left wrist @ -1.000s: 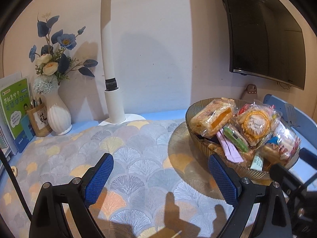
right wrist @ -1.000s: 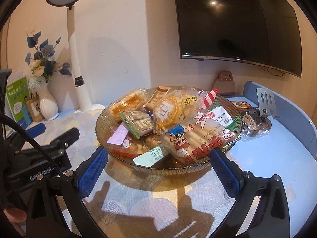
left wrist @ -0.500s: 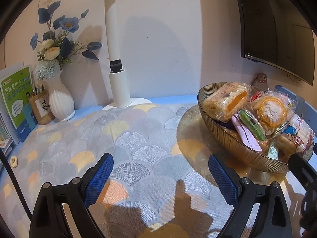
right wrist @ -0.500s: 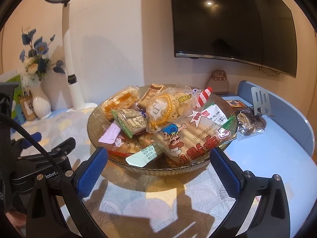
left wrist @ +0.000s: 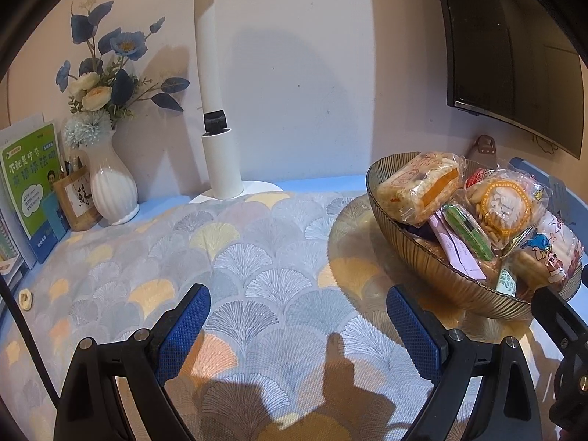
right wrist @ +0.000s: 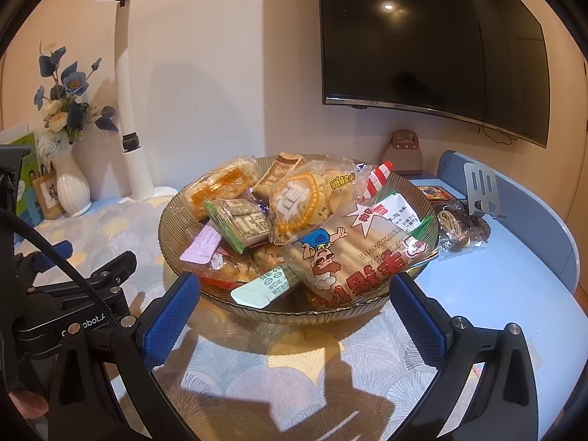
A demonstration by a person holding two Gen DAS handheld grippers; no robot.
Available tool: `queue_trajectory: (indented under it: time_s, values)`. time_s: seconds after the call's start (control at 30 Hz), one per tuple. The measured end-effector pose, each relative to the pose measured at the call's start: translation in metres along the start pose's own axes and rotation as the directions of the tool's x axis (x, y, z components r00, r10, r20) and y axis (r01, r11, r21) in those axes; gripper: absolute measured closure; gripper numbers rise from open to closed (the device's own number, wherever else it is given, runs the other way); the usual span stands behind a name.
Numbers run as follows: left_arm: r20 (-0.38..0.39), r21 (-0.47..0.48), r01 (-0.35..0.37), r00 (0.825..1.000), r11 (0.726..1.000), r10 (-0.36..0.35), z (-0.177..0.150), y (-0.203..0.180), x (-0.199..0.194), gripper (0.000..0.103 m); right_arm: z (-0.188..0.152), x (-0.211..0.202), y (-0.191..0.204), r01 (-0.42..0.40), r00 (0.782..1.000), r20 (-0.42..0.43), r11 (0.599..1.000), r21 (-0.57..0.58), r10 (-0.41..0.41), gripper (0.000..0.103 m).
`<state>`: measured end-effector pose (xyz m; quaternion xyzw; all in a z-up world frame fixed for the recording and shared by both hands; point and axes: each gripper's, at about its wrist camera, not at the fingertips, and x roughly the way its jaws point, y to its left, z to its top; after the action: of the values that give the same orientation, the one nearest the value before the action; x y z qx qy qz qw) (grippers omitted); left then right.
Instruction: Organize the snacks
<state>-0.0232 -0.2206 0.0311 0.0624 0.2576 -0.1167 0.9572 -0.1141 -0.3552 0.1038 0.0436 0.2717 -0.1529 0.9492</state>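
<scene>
Lamp (left wrist: 217, 110): head cut off by the top edge in the left wrist view; television (left wrist: 511, 47): only its lower left part in frame there. Bowl (right wrist: 235, 305): lower snack packets buried under the long cartoon-printed packet (right wrist: 352, 257) and others, contents not identifiable; near rim partly behind the right gripper's (right wrist: 294, 316) blue pads. Green book (left wrist: 31, 183): left portion cropped, small print unreadable; clear bag (right wrist: 459, 235) beside the bowl: contents indistinct.

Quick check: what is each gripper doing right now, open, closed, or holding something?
Left gripper: open, holding nothing, over the patterned cloth.
Right gripper: open, holding nothing, just before the snack bowl.
</scene>
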Motion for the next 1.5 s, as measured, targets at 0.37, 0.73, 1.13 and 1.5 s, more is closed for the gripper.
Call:
queue_trajectory:
  time_s: [0.37, 0.73, 1.13, 1.5]
  values:
    - [-0.002, 0.003, 0.003, 1.0, 1.0, -0.003, -0.0001, 0.0016, -0.0009, 0.008, 0.0, 0.001, 0.0001, 0.01, 1.0, -0.004, 1.0, -0.009, -0.01, 0.0]
    - [-0.001, 0.007, 0.001, 1.0, 1.0, -0.001, 0.0008, -0.0008, -0.0006, 0.008, 0.0004, 0.0018, 0.0008, 0.012, 1.0, -0.006, 1.0, -0.014, -0.012, 0.0]
    - [0.001, 0.011, -0.001, 1.0, 1.0, 0.001, 0.0009, -0.0007, -0.0014, 0.007, 0.0004, 0.0019, 0.001, 0.012, 1.0, -0.006, 1.0, -0.015, -0.012, 0.0]
    - [0.003, 0.014, -0.002, 1.0, 1.0, 0.002, 0.0009, -0.001, -0.0014, 0.008, 0.0004, 0.002, 0.001, 0.011, 1.0, -0.006, 1.0, -0.015, -0.011, 0.0]
